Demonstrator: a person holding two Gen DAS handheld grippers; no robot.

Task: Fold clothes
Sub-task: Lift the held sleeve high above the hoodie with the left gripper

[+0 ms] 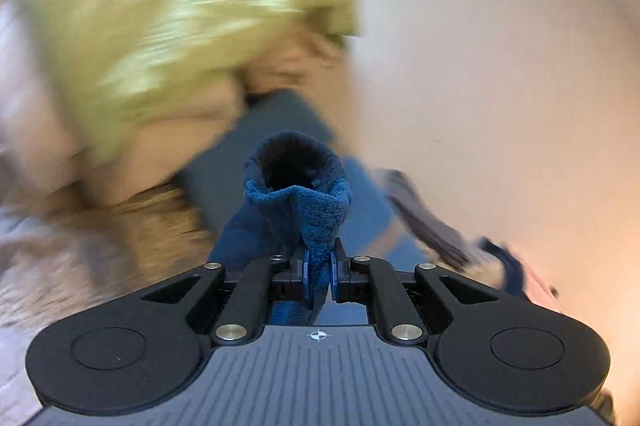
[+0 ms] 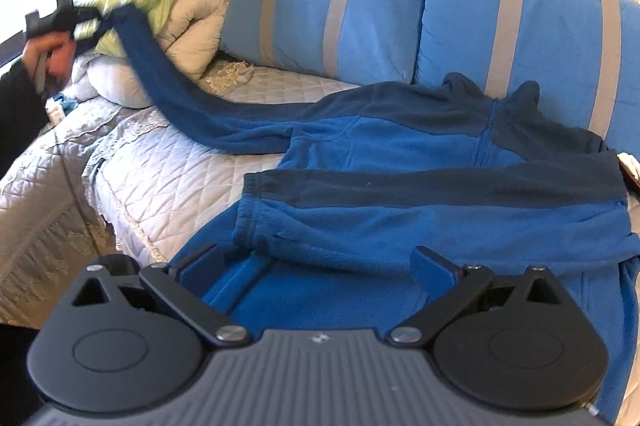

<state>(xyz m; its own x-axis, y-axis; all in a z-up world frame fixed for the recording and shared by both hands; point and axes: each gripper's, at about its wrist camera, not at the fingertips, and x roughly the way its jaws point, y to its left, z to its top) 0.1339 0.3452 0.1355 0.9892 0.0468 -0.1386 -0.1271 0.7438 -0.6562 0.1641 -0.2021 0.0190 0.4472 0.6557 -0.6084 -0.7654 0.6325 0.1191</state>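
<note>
In the left wrist view the left gripper [image 1: 319, 266] has its jaws pinched tight on the cuff [image 1: 298, 177] of a blue fleece sleeve, whose open end stands up just beyond the tips; the background is smeared by motion, so the yellow-green bedding [image 1: 160, 25] and the tan quilts under it can only be guessed at. In the right wrist view the fleece jacket [image 2: 400, 193] lies front-up on the quilted bedspread [image 2: 160, 177], its collar towards the striped blue cushions [image 2: 360, 13]. One sleeve [image 2: 360, 185] already lies folded across the chest, cuff near the middle. The other sleeve [image 2: 180, 93] is stretched out long to the left and lifted off the bed, its end held by the left gripper [image 2: 60, 21] in the person's hand [image 2: 50, 55]. The right gripper [image 2: 320, 266] hangs low over the jacket's hem with its jaws wide apart, holding nothing. Judging by this, the folding is perhaps a third done: the held sleeve has yet to be laid across, and the body has yet to be folded up.
</note>
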